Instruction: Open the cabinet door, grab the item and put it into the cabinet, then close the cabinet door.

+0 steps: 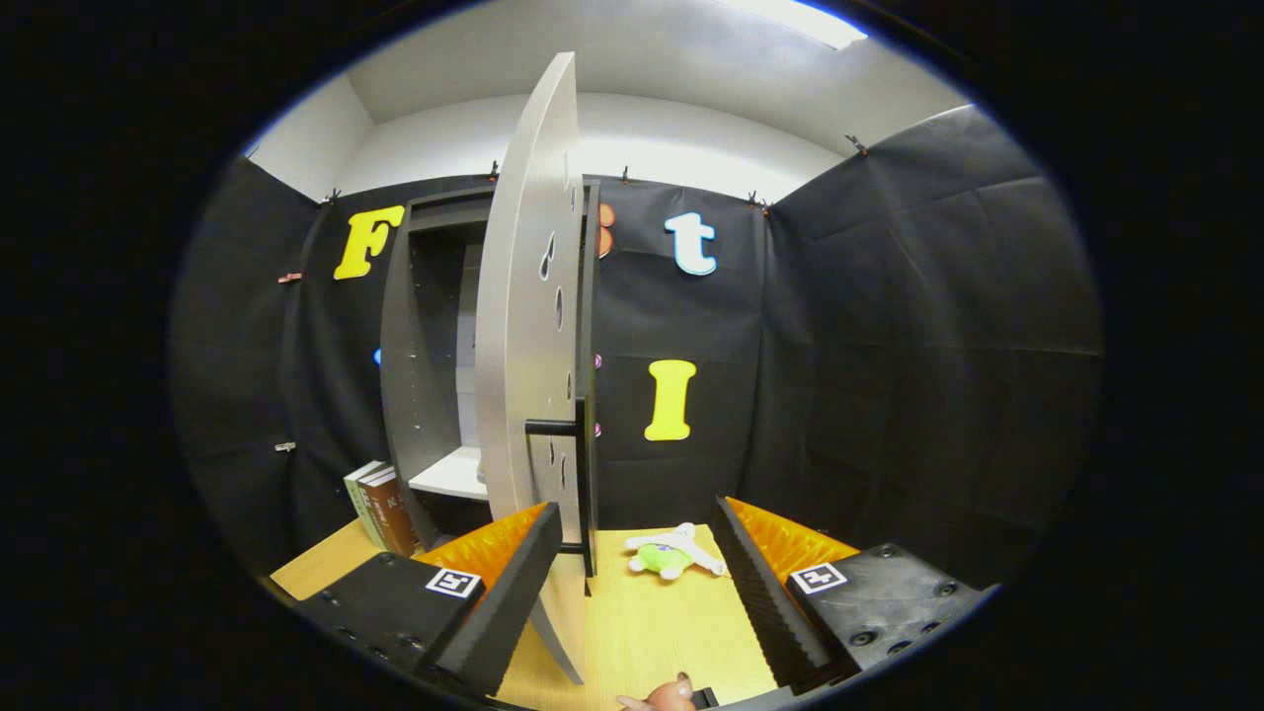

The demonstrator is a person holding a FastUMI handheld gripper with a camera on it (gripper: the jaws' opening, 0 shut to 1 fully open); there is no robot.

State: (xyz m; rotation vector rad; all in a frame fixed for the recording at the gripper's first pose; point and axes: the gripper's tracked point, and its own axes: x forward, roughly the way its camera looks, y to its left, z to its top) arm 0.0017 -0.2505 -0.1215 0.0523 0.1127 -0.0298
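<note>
Toy [670, 556] lies on the table [632, 632] just ahead of my fingers, right of the open door [528, 296]. It looks soft and light, so I'd pinch its green body, not the thin limbs. My gripper [632, 602] is spread wide, holding nothing.

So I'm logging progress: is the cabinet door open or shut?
Open: the cabinet door stands swung out edge-on, baring a shelf. The open gripper holds nothing.
</note>
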